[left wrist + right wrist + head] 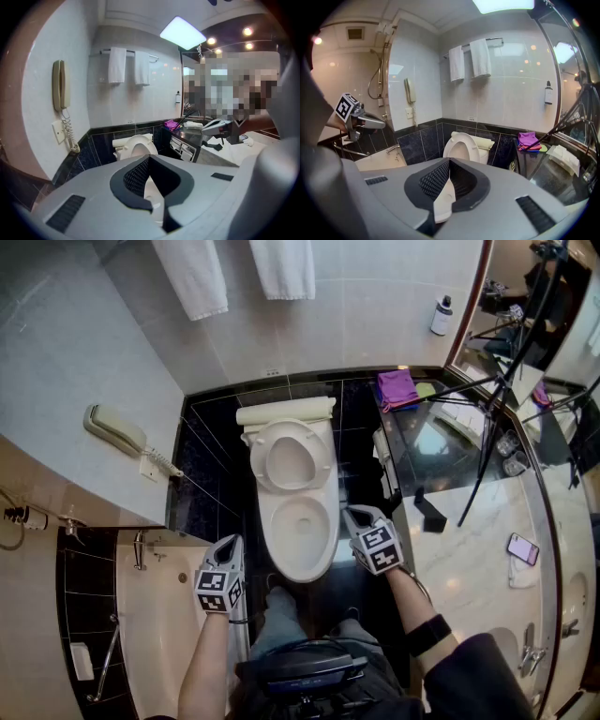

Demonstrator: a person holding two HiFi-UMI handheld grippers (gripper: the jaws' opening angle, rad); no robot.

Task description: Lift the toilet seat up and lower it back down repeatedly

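Observation:
The white toilet [300, 521] stands ahead of me against the dark tiled wall. Its seat [289, 457] is raised and leans back on the tank, so the bowl lies open. The seat [136, 145] shows upright in the left gripper view and likewise the seat [461, 143] in the right gripper view. My left gripper [232, 542] hovers left of the bowl's front, shut with nothing in it. My right gripper [354, 514] hangs just right of the bowl's rim, also shut and empty. Neither touches the toilet.
A wall phone [117, 432] hangs at the left above a bathtub [159, 615]. Two towels [281, 263] hang over the tank. At the right, a counter [469, 521] carries a purple cloth [397, 388], a smartphone [522, 547] and a tripod [497, 381].

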